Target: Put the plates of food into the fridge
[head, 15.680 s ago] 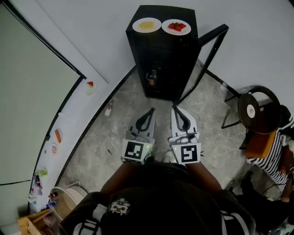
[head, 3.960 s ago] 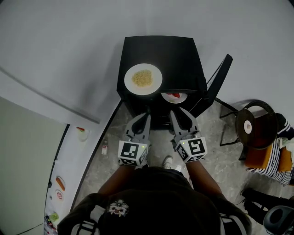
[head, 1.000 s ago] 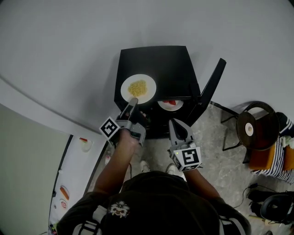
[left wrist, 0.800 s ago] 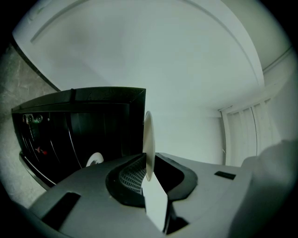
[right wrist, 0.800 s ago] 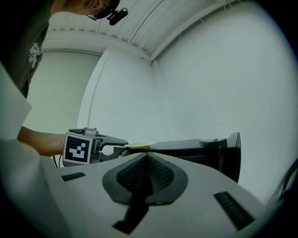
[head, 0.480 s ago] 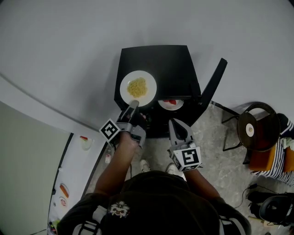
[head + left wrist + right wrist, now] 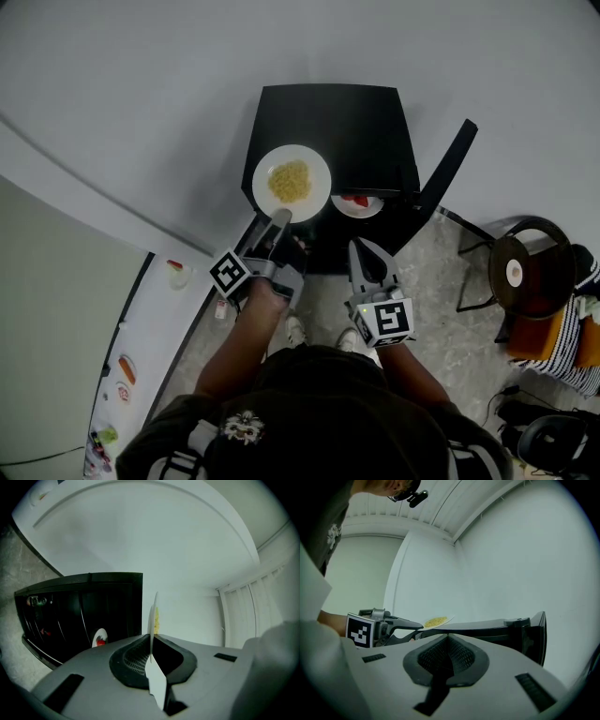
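Nearby, fridge door (image 7: 448, 171) stands open at right; round stool (image 7: 536, 251) beyond.

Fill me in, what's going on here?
A person works two grippers at a black mini fridge with its door open. The left gripper has just closed its jaws on the rim of the yellow-food plate on the fridge top. The red-food plate sits inside. The right gripper hangs shut and empty.

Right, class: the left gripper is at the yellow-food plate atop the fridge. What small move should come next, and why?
Probably ease the plate of yellow food level off the fridge top. The left gripper has just been closing and now clamps its rim; the door stands open, and the red-food plate already sits inside.
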`<state>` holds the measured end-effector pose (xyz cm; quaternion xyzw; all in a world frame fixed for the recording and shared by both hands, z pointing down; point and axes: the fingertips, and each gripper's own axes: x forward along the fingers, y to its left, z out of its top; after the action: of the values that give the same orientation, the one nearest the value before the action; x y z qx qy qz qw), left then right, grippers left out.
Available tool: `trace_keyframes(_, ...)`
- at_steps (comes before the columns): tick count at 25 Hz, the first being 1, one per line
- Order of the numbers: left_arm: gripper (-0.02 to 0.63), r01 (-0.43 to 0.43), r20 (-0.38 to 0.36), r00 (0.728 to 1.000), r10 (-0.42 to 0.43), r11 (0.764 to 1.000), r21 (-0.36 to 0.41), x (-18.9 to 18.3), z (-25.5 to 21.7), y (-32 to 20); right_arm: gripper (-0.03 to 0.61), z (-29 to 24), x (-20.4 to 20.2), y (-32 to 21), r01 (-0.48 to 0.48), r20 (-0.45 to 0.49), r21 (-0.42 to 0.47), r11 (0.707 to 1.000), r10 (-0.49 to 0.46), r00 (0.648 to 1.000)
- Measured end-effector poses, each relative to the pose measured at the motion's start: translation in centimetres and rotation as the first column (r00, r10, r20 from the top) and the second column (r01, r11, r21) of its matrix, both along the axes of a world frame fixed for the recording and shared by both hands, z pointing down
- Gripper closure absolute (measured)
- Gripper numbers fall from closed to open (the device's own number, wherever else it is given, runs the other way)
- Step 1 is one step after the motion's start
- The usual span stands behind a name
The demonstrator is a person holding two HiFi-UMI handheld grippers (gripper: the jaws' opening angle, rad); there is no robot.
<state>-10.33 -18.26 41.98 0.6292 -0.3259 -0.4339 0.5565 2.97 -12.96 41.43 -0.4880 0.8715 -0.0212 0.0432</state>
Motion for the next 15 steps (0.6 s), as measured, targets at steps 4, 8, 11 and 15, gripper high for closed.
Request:
trace_keyframes(4,0.581,0.019,0.01,1.0,-0.019,1.0,-0.001,0.2,0.2,2.1,0.554,-0.1,0.1,0.6,0.018,0.014,0.004,1.0,-0.018,1.0)
trace_keyframes(8,0.581,0.038,0.012,0.999,-0.038,0.999,-0.015,0.6,1.0,3.8,0.554,0.7,0.6,1.0,0.046,-0.009,0.003,0.999,-0.046,0.999)
trace_keyframes(11,0.581,0.055,0.025,0.998,-0.054,0.998,-0.03,0.8,1.8,4.8,0.554,0.9,0.7,0.9,0.063,-0.016,0.013,0.998,-0.062,0.998)
trace_keyframes(15,0.581,0.068,0.045,0.997,-0.066,0.996,-0.053,0.9,3.2,6.9,0.554,1.6,0.9,1.2,0.081,-0.019,-0.005,0.997,-0.081,0.997)
